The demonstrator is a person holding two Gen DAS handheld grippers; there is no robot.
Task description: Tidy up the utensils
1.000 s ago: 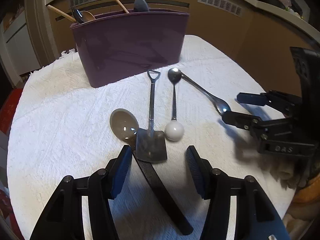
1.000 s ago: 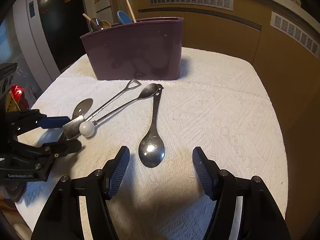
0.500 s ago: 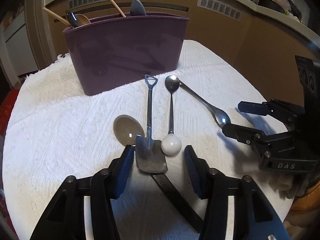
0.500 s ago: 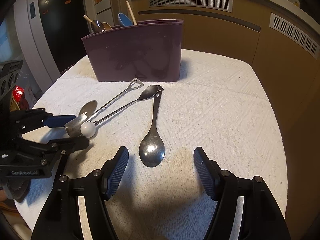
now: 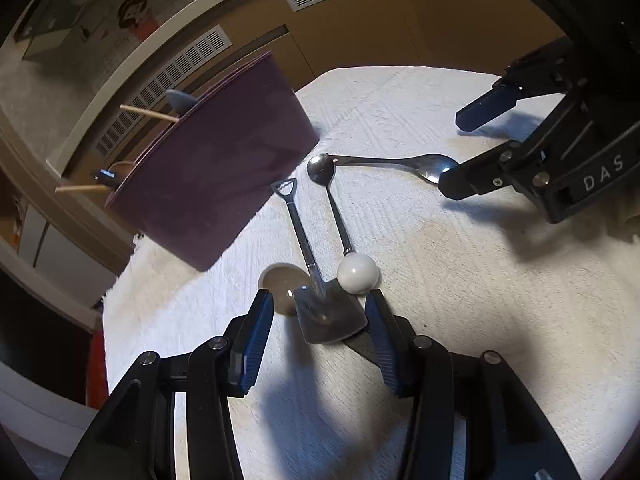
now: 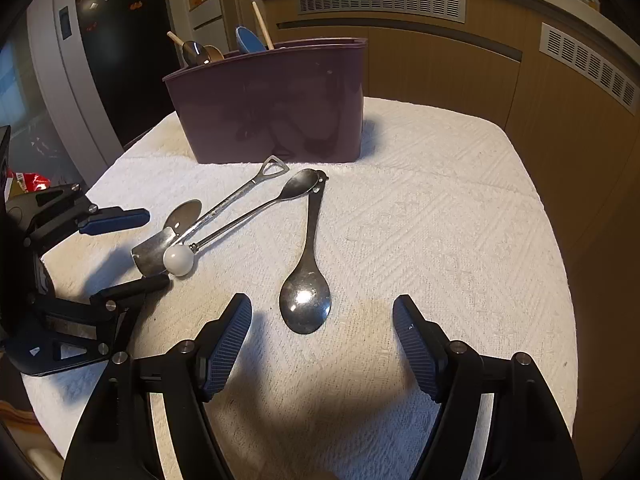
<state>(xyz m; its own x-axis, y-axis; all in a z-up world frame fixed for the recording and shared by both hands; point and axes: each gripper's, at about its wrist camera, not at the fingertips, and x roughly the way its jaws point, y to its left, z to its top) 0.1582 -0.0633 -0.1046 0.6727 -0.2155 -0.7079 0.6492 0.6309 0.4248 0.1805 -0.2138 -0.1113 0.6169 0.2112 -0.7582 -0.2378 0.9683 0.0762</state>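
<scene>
Left claw (image 5: 320, 320) wide apart, low over the white-towelled worktop (image 5: 460, 320), straddling blade of shovel-shaped spoon (image 5: 328, 316); ball-handled spoon (image 5: 357, 274) just right of it, grey spoon (image 5: 282, 284) just left. Black handle under the shovel blade visible only in left wrist view, mostly hidden. Right claw (image 6: 322, 336) also spread, hovering just near of large steel spoon (image 6: 306, 300), not touching. Purple caddy (image 6: 272, 104) at far end of worktop, holding wooden sticks and spoons; contents clearer in right wrist view, tilted and partly cut off in left. Red packet (image 6: 30, 180) at far left seen from right wrist only.
</scene>
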